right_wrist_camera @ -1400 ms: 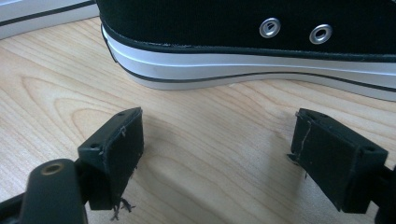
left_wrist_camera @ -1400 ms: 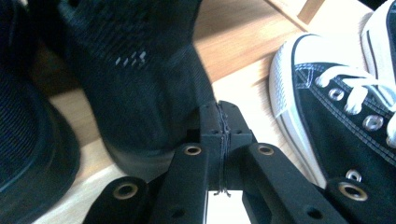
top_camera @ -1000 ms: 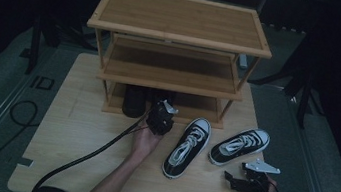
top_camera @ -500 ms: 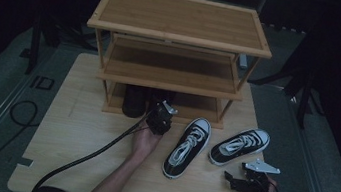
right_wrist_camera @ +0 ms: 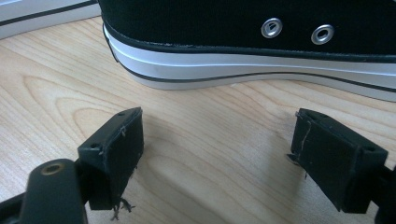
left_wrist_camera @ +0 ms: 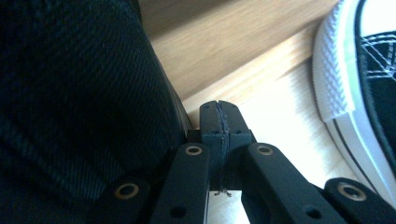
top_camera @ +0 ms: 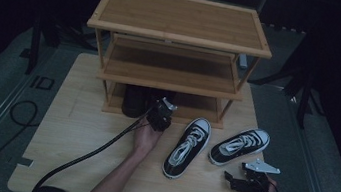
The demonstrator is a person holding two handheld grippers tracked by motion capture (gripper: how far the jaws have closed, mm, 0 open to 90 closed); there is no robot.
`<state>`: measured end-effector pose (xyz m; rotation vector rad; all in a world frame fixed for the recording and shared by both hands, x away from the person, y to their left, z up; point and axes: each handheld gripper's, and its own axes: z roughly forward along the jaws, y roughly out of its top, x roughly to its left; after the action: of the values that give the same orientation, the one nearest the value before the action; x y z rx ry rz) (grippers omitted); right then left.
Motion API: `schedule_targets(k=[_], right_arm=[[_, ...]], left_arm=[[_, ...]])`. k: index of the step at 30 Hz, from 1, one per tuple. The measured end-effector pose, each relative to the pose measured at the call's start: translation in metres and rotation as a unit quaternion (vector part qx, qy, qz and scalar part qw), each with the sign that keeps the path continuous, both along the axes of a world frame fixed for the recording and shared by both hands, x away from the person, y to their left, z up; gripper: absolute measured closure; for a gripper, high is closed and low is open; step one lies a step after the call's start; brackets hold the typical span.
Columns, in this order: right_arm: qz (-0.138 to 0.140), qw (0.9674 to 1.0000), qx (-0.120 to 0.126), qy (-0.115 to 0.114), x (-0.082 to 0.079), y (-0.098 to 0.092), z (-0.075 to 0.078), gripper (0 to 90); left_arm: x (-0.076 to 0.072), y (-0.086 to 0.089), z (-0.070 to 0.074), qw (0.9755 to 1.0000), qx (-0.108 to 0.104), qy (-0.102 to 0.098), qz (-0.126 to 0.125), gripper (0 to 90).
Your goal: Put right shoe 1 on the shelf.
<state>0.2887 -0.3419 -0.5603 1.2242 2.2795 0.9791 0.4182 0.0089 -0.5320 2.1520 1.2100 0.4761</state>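
High view: "ID" marking [top_camera: 41, 82] beside wooden table [top_camera: 76, 138].

The high view looks forward and down from above the worktop's [top_camera: 78, 128] near edge, taking in the 3-tier rack [top_camera: 179, 36]. The left gripper view sits very close, facing the rack's bottom shelf [left_wrist_camera: 224, 51]. The right gripper view skims the worktop near its right corner, sharing the sneaker [right_wrist_camera: 261, 42] with the high view.

Legible markings, one entry: you have the characters "ID" in dark letters on the grey floor [top_camera: 41, 82], left of the worktop [top_camera: 78, 128]. Nothing else you see bears readable text.
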Motion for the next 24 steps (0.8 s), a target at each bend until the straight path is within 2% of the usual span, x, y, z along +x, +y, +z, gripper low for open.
schedule_targets(k=[7,10,18,24], right_arm=[[0.000,1.0000,0.000,0.000,0.000,0.000,0.000,17.0],[0.000,1.0000,-0.001,0.000,0.000,0.000,0.000,17.0],[0.000,1.0000,0.000,0.000,0.000,0.000,0.000,17.0],[0.000,1.0000,0.000,0.000,0.000,0.000,0.000,17.0]], left_arm=[[0.005,0.000,0.000,1.0000,0.000,-0.005,0.008,90.0],[0.002,0.000,0.001,1.0000,-0.003,-0.009,-0.001,89.4],[-0.020,0.005,0.009,0.9989,-0.006,-0.021,-0.042,84.6],[-0.037,0.028,0.005,0.9985,-0.012,-0.019,-0.050,79.0]])
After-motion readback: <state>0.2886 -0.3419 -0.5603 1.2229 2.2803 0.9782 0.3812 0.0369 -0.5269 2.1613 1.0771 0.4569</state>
